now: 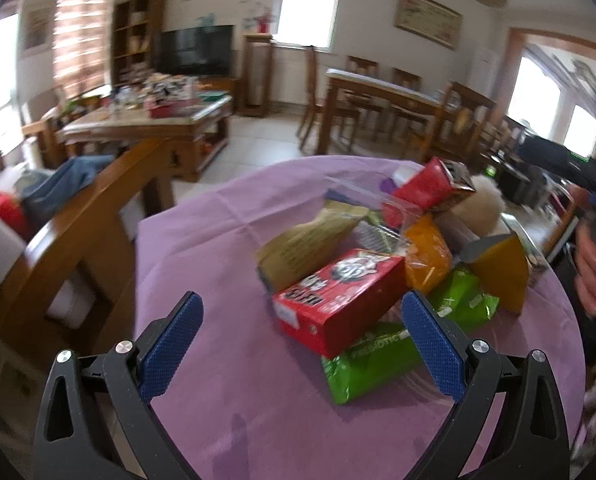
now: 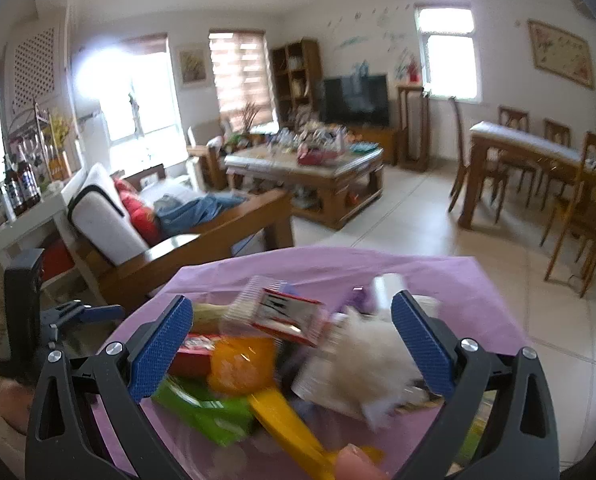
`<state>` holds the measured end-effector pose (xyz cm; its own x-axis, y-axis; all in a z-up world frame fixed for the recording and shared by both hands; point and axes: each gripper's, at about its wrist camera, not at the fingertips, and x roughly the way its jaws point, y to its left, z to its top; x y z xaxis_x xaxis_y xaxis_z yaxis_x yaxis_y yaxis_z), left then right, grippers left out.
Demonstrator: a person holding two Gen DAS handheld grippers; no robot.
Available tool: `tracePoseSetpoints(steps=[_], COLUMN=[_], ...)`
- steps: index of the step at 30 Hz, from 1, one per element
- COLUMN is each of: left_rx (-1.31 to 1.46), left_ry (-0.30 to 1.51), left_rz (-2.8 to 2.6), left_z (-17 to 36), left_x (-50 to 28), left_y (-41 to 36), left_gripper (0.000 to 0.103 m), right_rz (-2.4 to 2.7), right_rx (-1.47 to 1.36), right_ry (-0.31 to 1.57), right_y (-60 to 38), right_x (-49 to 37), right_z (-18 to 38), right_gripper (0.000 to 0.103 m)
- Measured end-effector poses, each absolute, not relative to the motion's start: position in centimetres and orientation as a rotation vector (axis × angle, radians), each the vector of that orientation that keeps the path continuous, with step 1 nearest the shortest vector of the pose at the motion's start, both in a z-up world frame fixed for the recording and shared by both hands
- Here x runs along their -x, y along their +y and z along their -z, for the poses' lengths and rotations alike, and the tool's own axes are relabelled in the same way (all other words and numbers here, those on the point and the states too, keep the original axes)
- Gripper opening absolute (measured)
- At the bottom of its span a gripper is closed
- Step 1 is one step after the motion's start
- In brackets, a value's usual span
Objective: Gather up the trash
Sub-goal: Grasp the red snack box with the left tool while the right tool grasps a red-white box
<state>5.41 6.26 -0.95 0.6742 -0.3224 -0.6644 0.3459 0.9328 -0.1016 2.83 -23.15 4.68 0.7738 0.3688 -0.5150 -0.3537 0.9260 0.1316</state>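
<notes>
Looking along your left gripper [image 1: 300,314], you see its blue pads spread wide with nothing between them, poised above the purple tablecloth [image 1: 202,248]. The trash lies heaped just ahead and to the right of centre: a red carton [image 1: 340,300] on top, resting partly on a green packet [image 1: 372,364] whose near end passes under your right-hand pad. Behind the carton sit a tan paper bag [image 1: 306,240], an orange wrapper [image 1: 426,258], a second green packet [image 1: 464,300] and a yellow-orange box [image 1: 500,272] tilted on edge. A red box [image 1: 432,186] leans at the back over clear plastic film, beside a fluffy white wad [image 1: 488,204]. A hand [image 1: 588,268] shows at the right edge.

Your right gripper [image 2: 292,328] — jaws likewise apart, holding nothing — frames the same heap from the other side. The white wad [image 2: 366,360] fills the space next to the right pad; the orange wrapper [image 2: 244,366], a green packet [image 2: 210,412] and a yellow piece [image 2: 286,424] lie lower down, much blurred. A fingertip [image 2: 356,462] intrudes at the bottom edge.

Around the table stand a wooden-armed sofa [image 2: 170,240] close by on the left, a cluttered coffee table [image 2: 318,176] and a dining table [image 2: 526,148] with chairs — all well apart from the heap.
</notes>
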Motion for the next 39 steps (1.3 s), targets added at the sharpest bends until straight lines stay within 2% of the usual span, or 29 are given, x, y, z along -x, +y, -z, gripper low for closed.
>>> tracePoseSetpoints(steps=[3, 6, 10, 11, 12, 14, 16, 19, 27, 39], left_rx=[-0.031, 0.013, 0.07, 0.08, 0.09, 0.104, 0.129, 0.138, 0.187, 0.186], left_ry=[0.762, 0.795, 0.845, 0.863, 0.876, 0.909, 0.945, 0.967, 0.95, 0.809], left_rz=[0.45, 0.485, 0.517, 0.533, 0.552, 0.568, 0.585, 0.598, 0.613, 0.595], left_z=[1.6, 2.6, 3.4, 3.6, 3.8, 4.3, 4.7, 4.8, 4.4, -0.7], left_x=[-6.2, -6.9, -8.1, -8.4, -8.6, -8.9, -9.4, -9.6, -8.3, -1.6], left_y=[6.1, 6.1, 6.4, 6.5, 6.4, 6.1, 6.0, 5.7, 5.8, 5.5], left_gripper=[0.098, 0.098, 0.097, 0.094, 0.087, 0.08, 0.069, 0.066, 0.054, 0.052], right_rz=[-0.39, -0.388, -0.356, -0.353, -0.347, -0.34, -0.336, -0.332, -0.348, -0.379], right_rx=[-0.001, -0.031, -0.032, -0.035, -0.039, -0.061, -0.082, -0.121, -0.187, -0.293], right_ry=[0.622, 0.717, 0.776, 0.784, 0.794, 0.798, 0.788, 0.76, 0.663, 0.523], right_y=[-20.7, -20.5, -19.9, -20.0, -20.4, -21.0, -21.4, -22.1, -23.8, -30.1], right_x=[-5.3, -6.6, -7.3, -7.5, -7.7, -7.5, -7.2, -6.6, -4.3, 1.9], right_z=[-3.6, -2.2, -0.9, -0.6, -0.4, -0.4, -0.5, -0.7, -2.3, -6.1], right_gripper=[0.097, 0.089, 0.073, 0.066, 0.062, 0.059, 0.057, 0.051, 0.05, 0.05])
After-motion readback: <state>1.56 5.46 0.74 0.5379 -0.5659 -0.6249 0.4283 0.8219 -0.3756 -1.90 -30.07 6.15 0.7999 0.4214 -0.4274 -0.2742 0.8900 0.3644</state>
